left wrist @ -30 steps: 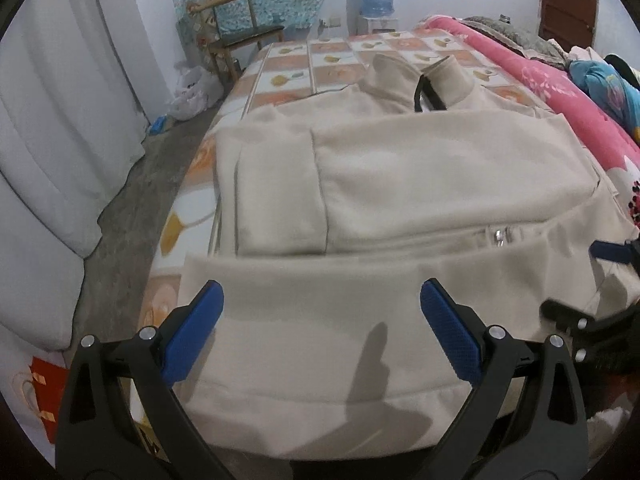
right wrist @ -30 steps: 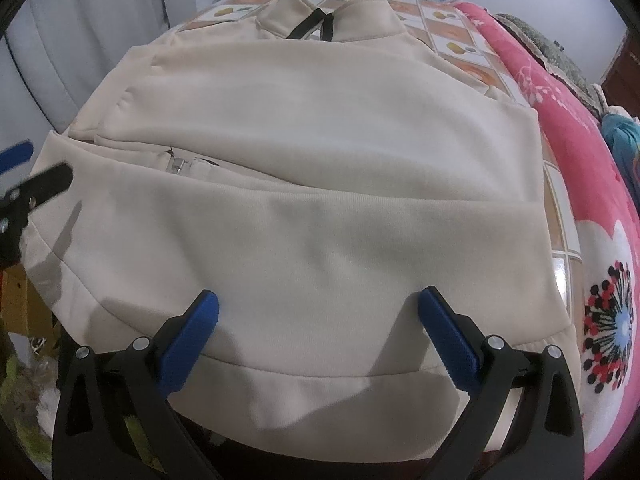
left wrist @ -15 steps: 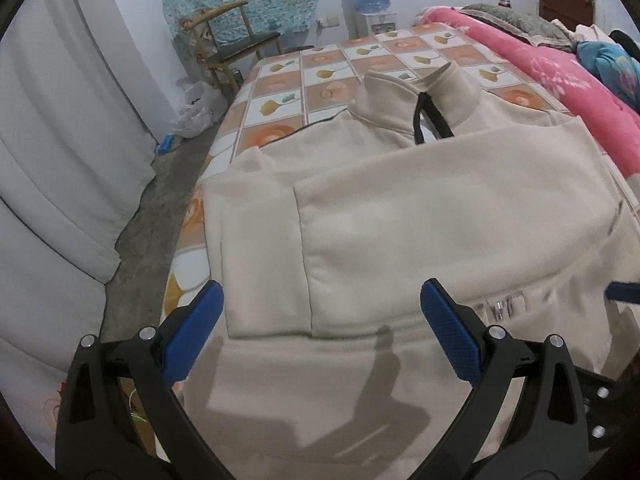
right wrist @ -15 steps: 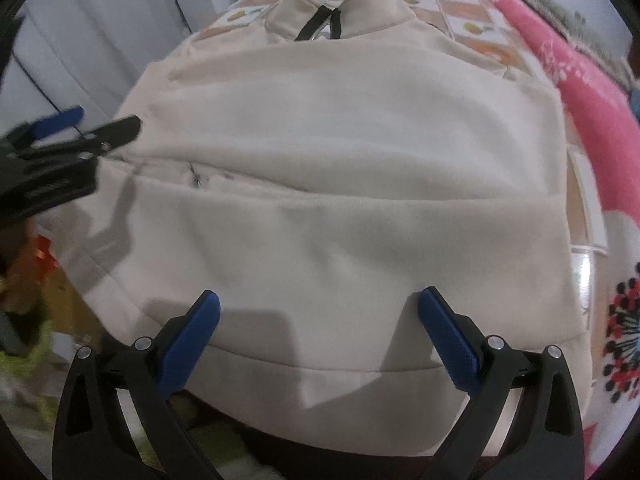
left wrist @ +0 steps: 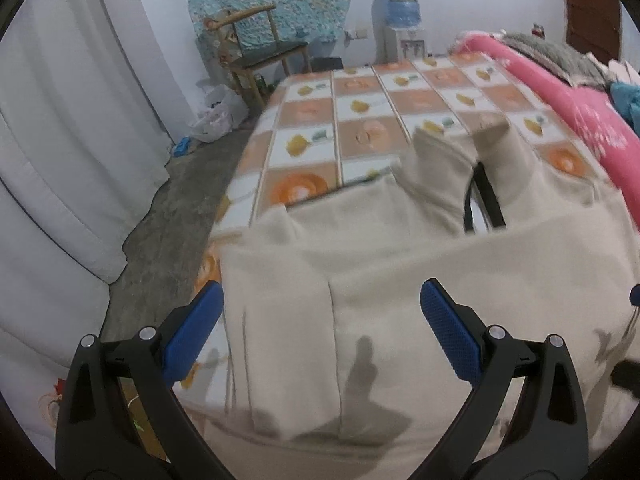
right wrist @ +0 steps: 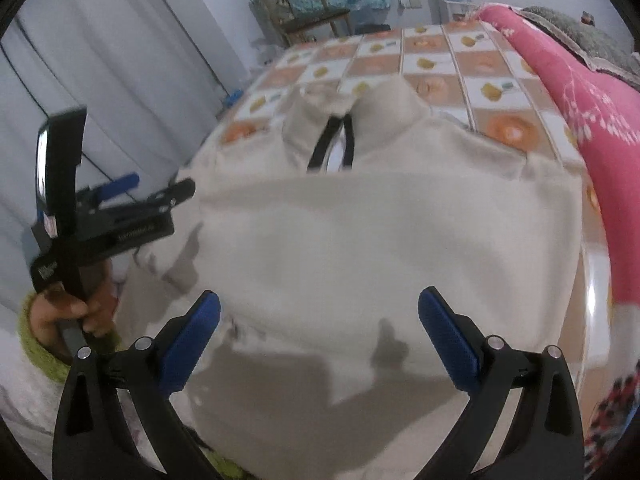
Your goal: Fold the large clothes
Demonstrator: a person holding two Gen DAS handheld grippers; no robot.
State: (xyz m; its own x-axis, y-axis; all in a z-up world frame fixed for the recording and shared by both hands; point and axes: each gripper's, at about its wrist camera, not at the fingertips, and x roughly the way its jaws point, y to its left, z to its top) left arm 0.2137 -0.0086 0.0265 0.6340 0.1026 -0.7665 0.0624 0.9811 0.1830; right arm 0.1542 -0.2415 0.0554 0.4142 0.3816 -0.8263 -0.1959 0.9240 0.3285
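Both the left gripper [left wrist: 320, 328] and right gripper [right wrist: 320, 328] hang wide open, gripping nothing, over the cream sweater [right wrist: 380, 232] filling mid-frame.

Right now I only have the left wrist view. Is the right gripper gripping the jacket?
Observer: No. The right gripper has its jaws wide open over the beige jacket, with nothing between them.
Operator: Can you see the left gripper from outside?
Observer: Yes. The left gripper is by the jacket's edge, held by a hand.
Operator: Anything on that arm?
Observer: A green sleeve cuff at the wrist.
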